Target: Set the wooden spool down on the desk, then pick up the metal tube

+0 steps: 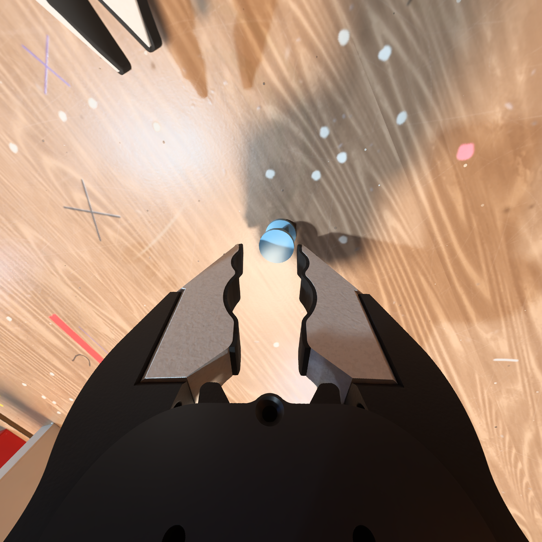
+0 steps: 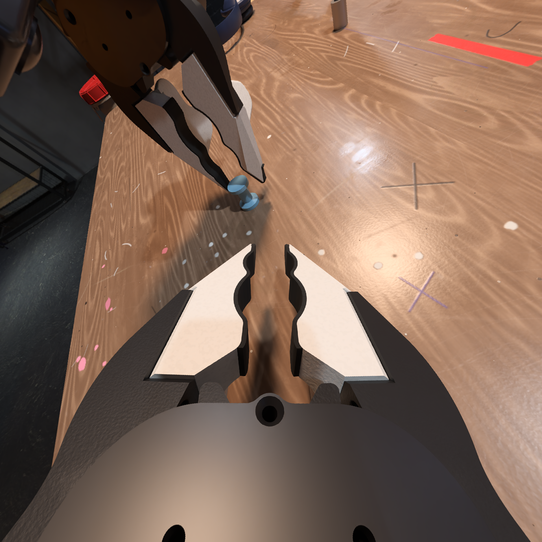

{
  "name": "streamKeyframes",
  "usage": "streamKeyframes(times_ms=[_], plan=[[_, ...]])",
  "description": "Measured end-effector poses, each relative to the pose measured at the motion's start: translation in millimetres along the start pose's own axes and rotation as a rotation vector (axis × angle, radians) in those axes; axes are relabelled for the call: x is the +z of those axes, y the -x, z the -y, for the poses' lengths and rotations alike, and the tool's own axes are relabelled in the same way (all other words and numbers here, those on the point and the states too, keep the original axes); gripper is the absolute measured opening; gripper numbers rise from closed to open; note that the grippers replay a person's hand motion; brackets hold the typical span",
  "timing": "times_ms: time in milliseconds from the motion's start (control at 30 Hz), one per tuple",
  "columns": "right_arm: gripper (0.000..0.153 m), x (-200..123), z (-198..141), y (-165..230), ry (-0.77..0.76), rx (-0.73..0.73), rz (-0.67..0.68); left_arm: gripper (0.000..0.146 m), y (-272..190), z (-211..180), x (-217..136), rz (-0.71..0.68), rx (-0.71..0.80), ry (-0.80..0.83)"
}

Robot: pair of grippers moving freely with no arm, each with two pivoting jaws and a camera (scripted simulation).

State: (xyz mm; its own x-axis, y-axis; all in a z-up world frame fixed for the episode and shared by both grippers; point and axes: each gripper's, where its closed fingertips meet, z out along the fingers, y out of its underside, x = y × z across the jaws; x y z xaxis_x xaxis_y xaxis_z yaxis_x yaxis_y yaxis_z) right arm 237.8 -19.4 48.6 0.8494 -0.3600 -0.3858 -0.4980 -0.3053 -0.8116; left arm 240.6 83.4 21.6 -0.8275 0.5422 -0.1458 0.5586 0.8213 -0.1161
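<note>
The spool is small and blue. It leans on the wooden desk just past the tips of my left gripper, which is open around it without pinching. In the right wrist view the spool stands tilted with its lower flange on the desk, its upper flange beside one fingertip of the left gripper. My right gripper is open and empty, low over the desk, a short way in front of the spool. The metal tube stands upright at the far side of the desk.
The desk's left edge drops to a dark floor. A red knob sits at that edge behind the left gripper. A red tape strip and drawn crosses mark the desk. Black-framed panels lie beyond the spool.
</note>
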Motion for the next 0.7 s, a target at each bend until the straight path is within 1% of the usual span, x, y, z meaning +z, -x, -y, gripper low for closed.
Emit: streamKeyframes(times_ms=[133, 267, 433, 633, 700], plan=[[0.019, 0, 0, 0, -0.002, 0.001, 0.0, 0.041, 4, -1, -9, 0.013, -0.027, -0.022], [0.019, 0, 0, 0, 0.0, -0.001, -0.001, 0.042, 16, -16, -35, 0.075, -0.082, -0.016], [0.019, 1, -1, 0, 0.008, -0.005, -0.003, 0.041, 28, -51, -73, 0.149, -0.173, 0.03], [0.019, 1, -2, 0, 0.011, -0.007, -0.005, 0.041, 35, -95, -99, 0.224, -0.265, 0.113], [0.019, 1, -2, 0, 0.01, -0.007, -0.005, 0.04, 39, -115, -110, 0.259, -0.297, 0.165]])
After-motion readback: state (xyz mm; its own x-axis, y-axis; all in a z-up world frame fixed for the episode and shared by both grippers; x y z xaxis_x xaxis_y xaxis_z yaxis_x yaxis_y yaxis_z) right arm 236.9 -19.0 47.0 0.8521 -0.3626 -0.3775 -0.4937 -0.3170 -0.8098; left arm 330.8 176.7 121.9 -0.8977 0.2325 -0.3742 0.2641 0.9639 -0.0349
